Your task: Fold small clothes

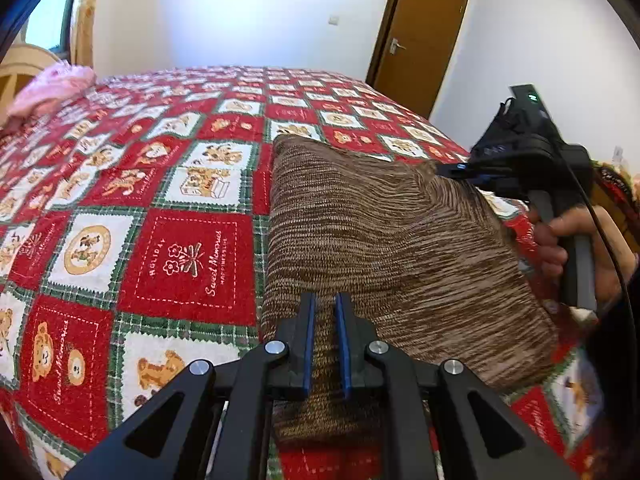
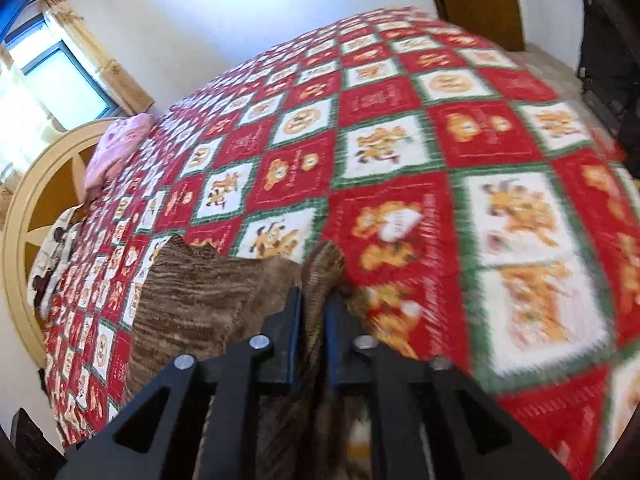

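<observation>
A brown striped knit garment (image 1: 380, 232) lies on the bed, with its near edge and far right corner lifted. My left gripper (image 1: 325, 300) is shut on the near edge, and the cloth runs between its blue pads. In the left wrist view my right gripper (image 1: 444, 168) pinches the far right corner, held by a person's hand (image 1: 560, 240). The blurred right wrist view shows the right gripper (image 2: 313, 292) shut on a fold of the same brown garment (image 2: 200, 292), which spreads to its left.
A red, white and green patchwork bedcover (image 1: 180, 260) with bear prints covers the whole bed (image 2: 440, 140). A pink cloth (image 1: 52, 88) lies near the round headboard (image 2: 32, 200). A brown door (image 1: 420, 36) stands behind the bed.
</observation>
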`<state>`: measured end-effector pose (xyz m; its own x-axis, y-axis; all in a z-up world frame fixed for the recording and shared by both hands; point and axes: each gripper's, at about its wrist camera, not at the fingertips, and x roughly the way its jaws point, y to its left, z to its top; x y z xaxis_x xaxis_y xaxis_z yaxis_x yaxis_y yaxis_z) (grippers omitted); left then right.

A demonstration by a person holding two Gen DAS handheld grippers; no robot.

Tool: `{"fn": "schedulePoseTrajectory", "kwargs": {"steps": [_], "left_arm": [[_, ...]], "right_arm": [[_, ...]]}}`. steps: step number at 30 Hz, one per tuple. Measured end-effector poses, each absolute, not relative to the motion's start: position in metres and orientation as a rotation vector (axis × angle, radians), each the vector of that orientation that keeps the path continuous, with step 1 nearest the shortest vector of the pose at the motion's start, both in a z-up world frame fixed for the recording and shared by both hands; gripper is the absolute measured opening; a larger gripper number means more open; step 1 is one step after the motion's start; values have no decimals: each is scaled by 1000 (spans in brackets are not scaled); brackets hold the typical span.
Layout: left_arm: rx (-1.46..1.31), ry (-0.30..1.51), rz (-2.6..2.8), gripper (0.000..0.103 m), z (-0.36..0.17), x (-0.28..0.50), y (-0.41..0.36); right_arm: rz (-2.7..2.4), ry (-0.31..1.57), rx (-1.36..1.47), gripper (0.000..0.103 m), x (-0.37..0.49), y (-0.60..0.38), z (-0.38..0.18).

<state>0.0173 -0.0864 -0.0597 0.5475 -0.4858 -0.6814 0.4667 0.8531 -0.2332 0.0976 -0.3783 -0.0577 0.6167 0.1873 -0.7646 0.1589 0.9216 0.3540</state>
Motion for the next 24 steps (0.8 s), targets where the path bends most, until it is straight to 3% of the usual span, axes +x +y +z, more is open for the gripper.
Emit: {"fn": "schedulePoseTrajectory", "kwargs": {"steps": [1,5,9,11,15,23,24], "left_arm": [[-28,827,-569,10,-56,20,-84],[-47,790,-595,10,-26,37,-75],[49,746,-657,10,-1,69,-100],[48,745,-672,10,1,90,-117],[45,781,-709,11,-6,120,-155],[17,864,-537,10,-64,141,-149],[21,859,-521,10,-62,140,-147]], "right_arm": [[-36,911,369,22,88,-378,-50],[-45,846,338,24,46,-375,-28],[27,826,388,43,9,-357,-20],[48,847,351,43,1,-339,-25],[-32,862,190,24,-1,-313,-34],[146,957,303,20,14,-308,-68],[132,961,303,8,14,-311,-70]]}}
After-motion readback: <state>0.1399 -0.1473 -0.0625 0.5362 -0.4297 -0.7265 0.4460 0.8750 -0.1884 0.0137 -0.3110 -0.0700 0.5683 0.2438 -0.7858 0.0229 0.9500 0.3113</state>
